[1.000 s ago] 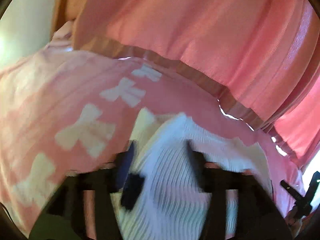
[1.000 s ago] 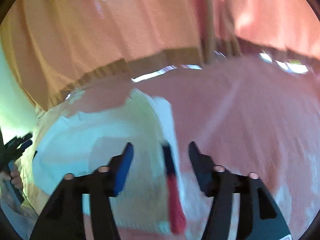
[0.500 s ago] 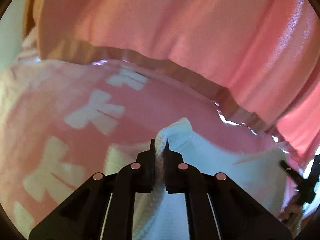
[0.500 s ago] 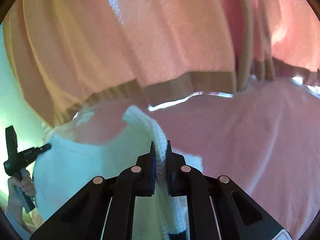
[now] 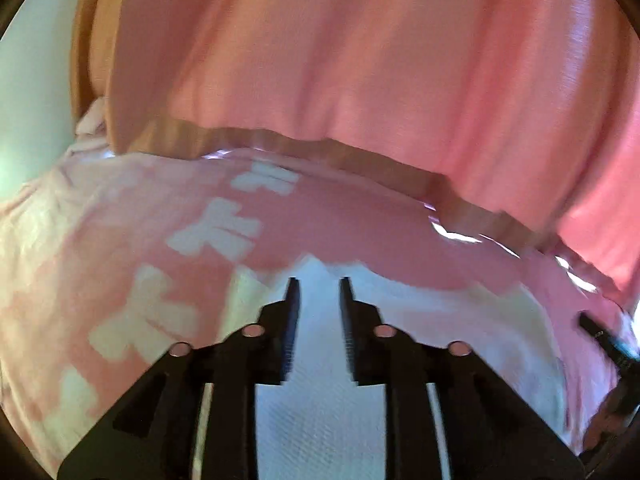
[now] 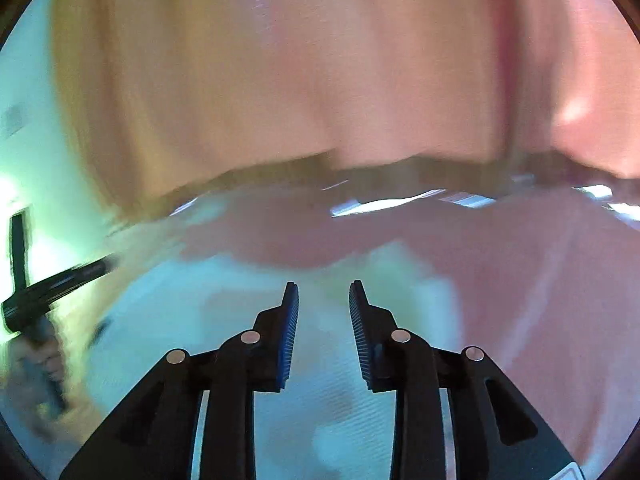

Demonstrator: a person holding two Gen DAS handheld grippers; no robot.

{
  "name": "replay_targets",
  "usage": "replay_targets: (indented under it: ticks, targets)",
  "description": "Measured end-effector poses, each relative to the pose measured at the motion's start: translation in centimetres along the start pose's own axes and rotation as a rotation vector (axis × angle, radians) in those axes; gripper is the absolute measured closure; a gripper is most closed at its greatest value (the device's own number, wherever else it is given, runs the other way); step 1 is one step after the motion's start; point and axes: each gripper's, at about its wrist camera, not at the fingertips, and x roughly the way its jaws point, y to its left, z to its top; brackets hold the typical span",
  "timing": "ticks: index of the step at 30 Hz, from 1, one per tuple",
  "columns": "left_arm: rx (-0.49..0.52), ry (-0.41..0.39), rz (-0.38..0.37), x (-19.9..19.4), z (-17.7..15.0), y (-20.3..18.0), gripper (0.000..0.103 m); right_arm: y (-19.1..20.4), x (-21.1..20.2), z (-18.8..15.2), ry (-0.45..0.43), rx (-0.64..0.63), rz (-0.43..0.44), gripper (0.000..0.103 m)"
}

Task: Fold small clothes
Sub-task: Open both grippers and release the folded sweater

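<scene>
Beyond the pink bow-printed blanket (image 5: 120, 240) hang pink curtains (image 5: 360, 60); my left gripper (image 5: 316, 286) and right gripper (image 6: 323, 288), jaws just parting, hover empty over the white ribbed knit garment (image 5: 320, 420).

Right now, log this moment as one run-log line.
left tool: open, just released | right tool: open, just released | white knit garment: lying on pink bedspread, under both tools | fold: unfinished

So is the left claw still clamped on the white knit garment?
No: left claw just opened, pads clear of the white knit garment.
</scene>
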Motion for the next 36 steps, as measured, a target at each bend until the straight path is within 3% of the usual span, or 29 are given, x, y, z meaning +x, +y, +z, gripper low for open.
replay_targets:
  ticks: [2, 4, 5, 7, 10, 11, 12, 13, 15, 17, 18, 21, 23, 24, 25, 26, 28, 34, 35, 36]
  targets:
    - [0.031, 0.077, -0.069, 1.2, -2.2, -2.2, 0.08, 3.7, 2.7, -2.2, 0.129, -0.036, 0.138, 0.083]
    - [0.079, 0.18, -0.051, 3.6, -4.4, -3.3, 0.078, 5.7, 5.5, -4.2, 0.232, -0.089, 0.158, 0.092]
    - [0.114, 0.23, 0.0, 5.1, -5.6, -3.2, 0.078, 5.7, 6.7, -5.3, 0.271, -0.132, 0.114, 0.101]
    - [0.114, 0.218, -0.008, 5.4, -5.9, -1.9, 0.081, 2.8, 6.5, -5.4, 0.26, -0.108, 0.06, 0.103]
    - [0.055, 0.195, 0.043, 4.4, -5.3, 1.3, 0.085, -5.8, 3.9, -3.7, 0.192, 0.11, -0.161, 0.103]
    - [0.019, 0.199, 0.02, 4.3, -5.2, 1.9, 0.086, -9.0, 2.8, -3.4, 0.174, 0.22, -0.205, 0.103]
    - [-0.008, 0.198, 0.002, 4.3, -5.2, 2.4, 0.086, -10.4, 2.3, -3.5, 0.164, 0.293, -0.181, 0.103]
    - [-0.009, 0.192, 0.003, 4.4, -5.2, 2.4, 0.086, -10.6, 1.7, -3.5, 0.149, 0.331, -0.145, 0.098]
    - [0.035, 0.173, 0.033, 4.5, -5.6, 1.5, 0.085, -7.7, 2.2, -3.2, 0.139, 0.216, -0.107, 0.098]
    - [0.058, 0.168, 0.043, 4.5, -5.8, 0.9, 0.084, -6.1, 3.8, -3.9, 0.195, 0.102, -0.169, 0.103]
    - [0.058, 0.168, 0.037, 4.4, -5.7, 1.0, 0.084, -6.8, 4.6, -4.4, 0.229, 0.105, -0.205, 0.103]
    - [0.019, 0.124, 0.01, 3.0, -4.8, 1.5, 0.083, -9.8, 2.9, -3.7, 0.165, 0.217, -0.21, 0.103]
    - [-0.011, 0.038, 0.022, 1.7, -3.4, 2.2, 0.073, -9.9, 1.5, -2.1, 0.096, 0.202, -0.222, 0.095]
    - [-0.037, 0.014, 0.022, 1.5, -2.5, 2.6, 0.062, -9.7, 1.0, -1.2, 0.068, 0.198, -0.211, 0.091]
    - [-0.067, 0.002, 0.026, 1.5, -1.8, 3.1, 0.053, -9.6, 0.8, -0.3, 0.044, 0.184, -0.206, 0.082]
    - [-0.102, -0.002, 0.027, 1.7, -1.0, 3.6, 0.051, -9.5, 1.2, 0.4, 0.033, 0.166, -0.215, 0.069]
    - [-0.145, 0.027, 0.028, 3.0, 0.0, 4.3, 0.049, -8.8, 2.3, 1.8, 0.025, 0.129, -0.237, 0.06]
    - [-0.152, 0.139, 0.068, 7.9, 0.5, 4.7, 0.05, -8.8, 7.4, 1.8, 0.136, 0.069, -0.245, 0.049]
    - [-0.141, 0.15, 0.065, 8.4, 0.4, 4.5, 0.051, -8.8, 8.1, 2.0, 0.147, 0.055, -0.252, 0.049]
    - [-0.128, 0.158, 0.061, 8.7, 0.3, 4.3, 0.061, -8.8, 8.6, 2.0, 0.148, 0.045, -0.25, 0.049]
